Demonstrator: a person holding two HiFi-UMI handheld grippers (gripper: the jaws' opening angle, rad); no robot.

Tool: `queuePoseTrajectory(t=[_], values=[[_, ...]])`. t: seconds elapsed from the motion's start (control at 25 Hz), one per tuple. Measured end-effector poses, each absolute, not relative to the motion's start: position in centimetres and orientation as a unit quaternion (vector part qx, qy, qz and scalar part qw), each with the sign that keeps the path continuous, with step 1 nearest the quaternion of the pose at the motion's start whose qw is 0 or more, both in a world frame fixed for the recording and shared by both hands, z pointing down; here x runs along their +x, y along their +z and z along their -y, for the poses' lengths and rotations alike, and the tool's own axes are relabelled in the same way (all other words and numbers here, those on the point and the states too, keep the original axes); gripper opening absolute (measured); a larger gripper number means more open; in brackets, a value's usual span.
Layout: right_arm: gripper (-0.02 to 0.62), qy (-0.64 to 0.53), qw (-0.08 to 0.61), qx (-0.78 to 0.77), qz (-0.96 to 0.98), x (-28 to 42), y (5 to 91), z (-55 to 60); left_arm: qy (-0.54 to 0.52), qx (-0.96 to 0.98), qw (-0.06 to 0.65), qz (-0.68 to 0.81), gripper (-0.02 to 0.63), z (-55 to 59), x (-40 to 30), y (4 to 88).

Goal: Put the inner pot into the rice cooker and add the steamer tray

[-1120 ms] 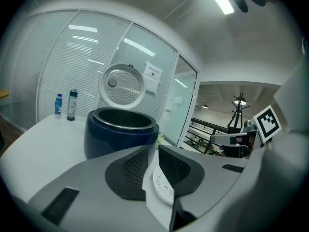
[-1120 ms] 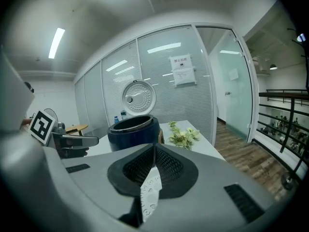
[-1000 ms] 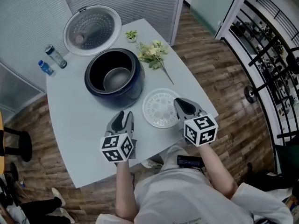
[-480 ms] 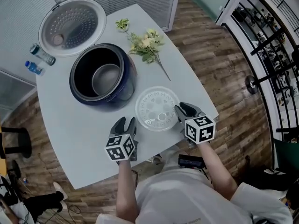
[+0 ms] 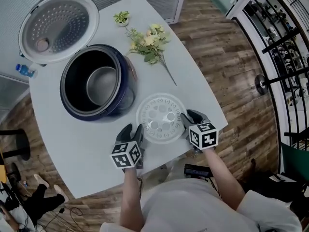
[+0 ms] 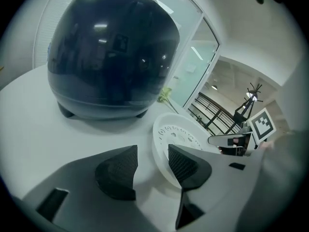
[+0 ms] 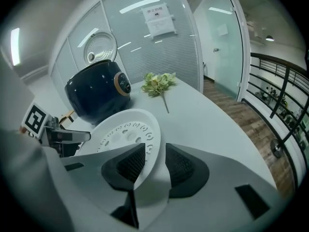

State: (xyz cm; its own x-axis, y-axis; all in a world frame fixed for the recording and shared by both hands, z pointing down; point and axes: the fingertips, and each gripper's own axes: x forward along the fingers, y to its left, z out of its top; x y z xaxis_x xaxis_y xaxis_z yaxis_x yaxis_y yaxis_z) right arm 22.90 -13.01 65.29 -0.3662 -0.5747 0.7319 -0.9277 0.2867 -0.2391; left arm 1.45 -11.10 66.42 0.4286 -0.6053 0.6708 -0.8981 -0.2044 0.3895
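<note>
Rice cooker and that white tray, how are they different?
The rice cooker is dark blue; the steamer tray is white. The rice cooker is deep and tall, like a big bowl; the steamer tray is shallow and full of little holes. The rice cooker stands farther back on the table; the steamer tray lies close to the near edge. Both are round and sit on the same table.

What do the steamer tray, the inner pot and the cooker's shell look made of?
The steamer tray: white, matte, thin moulded rim with holes, likely plastic. The inner pot: dull grey, soft sheen, probably coated metal. The rice cooker shell: glossy dark blue, sharp reflections; plastic or painted metal, unclear.
</note>
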Motion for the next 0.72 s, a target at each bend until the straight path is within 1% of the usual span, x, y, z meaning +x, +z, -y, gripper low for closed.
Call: queuePoseTrajectory(t=[0.32, 0.4, 0.44, 0.72], values=[[0.129, 0.345, 0.269, 0.504, 0.745, 22.7, 66.6, 13.2, 0.182, 0.771, 0.403, 0.459, 0.19, 11.6, 3.0, 66.7], [0.116, 0.343, 0.27, 0.506, 0.744, 22.6, 66.6, 13.2, 0.2, 0.774, 0.4, 0.449, 0.121, 11.4, 3.3, 67.1], [0.109, 0.343, 0.269, 0.506, 0.744, 22.5, 66.5, 13.2, 0.206, 0.774, 0.398, 0.448, 0.106, 11.3, 3.4, 67.2], [0.092, 0.345, 0.244, 0.512, 0.748, 23.0, 64.6, 12.5, 0.195, 0.781, 0.394, 0.444, 0.1, 10.7, 3.8, 65.7]])
